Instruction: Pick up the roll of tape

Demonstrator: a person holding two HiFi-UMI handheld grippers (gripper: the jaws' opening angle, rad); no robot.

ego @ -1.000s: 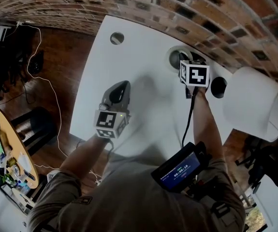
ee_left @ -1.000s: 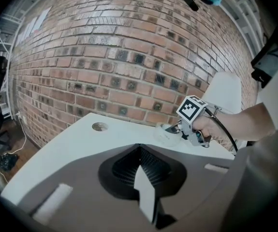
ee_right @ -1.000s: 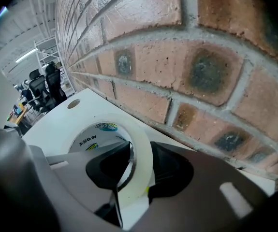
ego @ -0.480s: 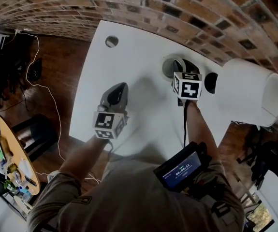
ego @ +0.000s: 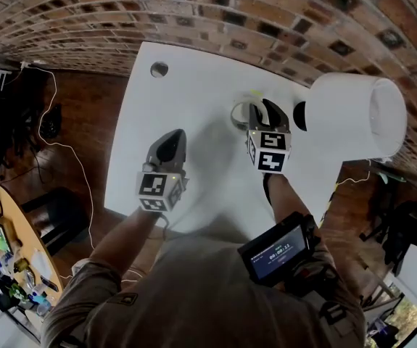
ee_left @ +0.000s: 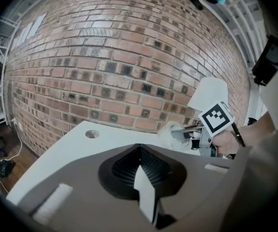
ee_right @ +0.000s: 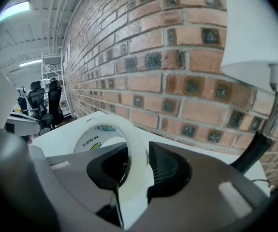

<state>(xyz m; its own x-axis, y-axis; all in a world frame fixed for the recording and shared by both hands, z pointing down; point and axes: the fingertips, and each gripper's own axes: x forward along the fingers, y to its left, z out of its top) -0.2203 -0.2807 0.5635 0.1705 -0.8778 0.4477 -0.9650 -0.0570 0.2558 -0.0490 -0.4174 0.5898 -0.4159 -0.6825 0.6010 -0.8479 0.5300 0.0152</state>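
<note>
The roll of tape (ego: 241, 113) is a whitish ring with a printed core. It hangs tilted just above the white table (ego: 193, 85), near the brick wall. My right gripper (ego: 260, 112) has the ring's wall between its jaws, one jaw inside the ring and one outside, and the jaws are closing on it. In the right gripper view the tape (ee_right: 104, 129) rises from between the jaws of that gripper (ee_right: 136, 164). My left gripper (ego: 170, 142) hovers over the table's middle, shut and holding nothing. From the left gripper (ee_left: 143, 180) view, the tape (ee_left: 170, 131) shows at the right.
A white lampshade (ego: 353, 118) hangs over the table's right end, close to my right gripper. A round cable hole (ego: 159, 69) sits at the table's far left corner. The brick wall (ego: 215, 13) runs along the far edge. Cables lie on the wooden floor (ego: 70, 122) at left.
My right gripper has come up and back from the wall toward the person, and the tape has come off the table with it. The left gripper has hardly shifted.
</note>
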